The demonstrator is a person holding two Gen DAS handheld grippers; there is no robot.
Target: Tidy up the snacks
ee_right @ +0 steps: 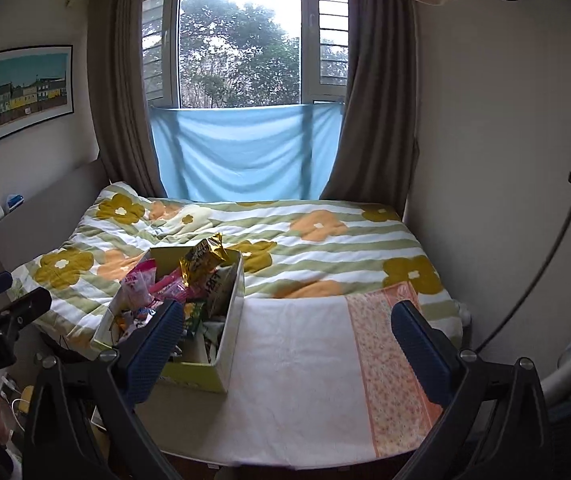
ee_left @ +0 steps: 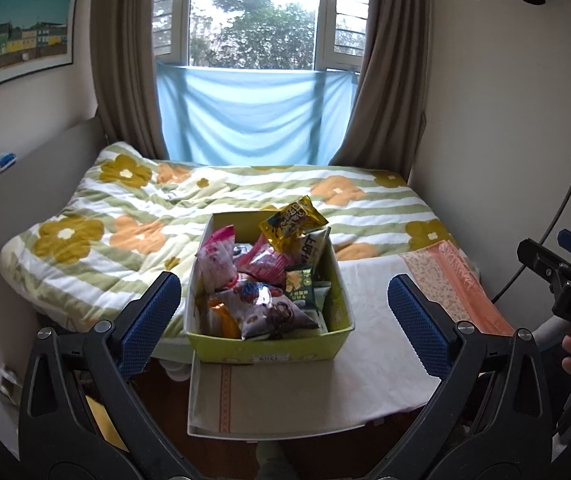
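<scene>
A yellow-green cardboard box [ee_left: 269,346] [ee_right: 197,376] stands on a white cloth at the foot of the bed, packed with snack bags. A gold packet [ee_left: 291,222] [ee_right: 203,258] sticks up at the back, pink bags [ee_left: 219,258] [ee_right: 141,282] lie to the left, and a brown-and-white bag [ee_left: 269,312] lies in front. My left gripper [ee_left: 285,322] is open, its blue pads either side of the box and short of it. My right gripper [ee_right: 289,340] is open over the white cloth, right of the box, holding nothing.
The white cloth [ee_right: 297,364] with an orange floral border [ee_right: 389,356] covers the bed's near end. A flowered quilt [ee_left: 133,216] lies behind. Wall at right, headboard [ee_right: 45,204] at left, window with blue cloth [ee_left: 253,116] beyond. A black cable [ee_right: 537,276] curves at right.
</scene>
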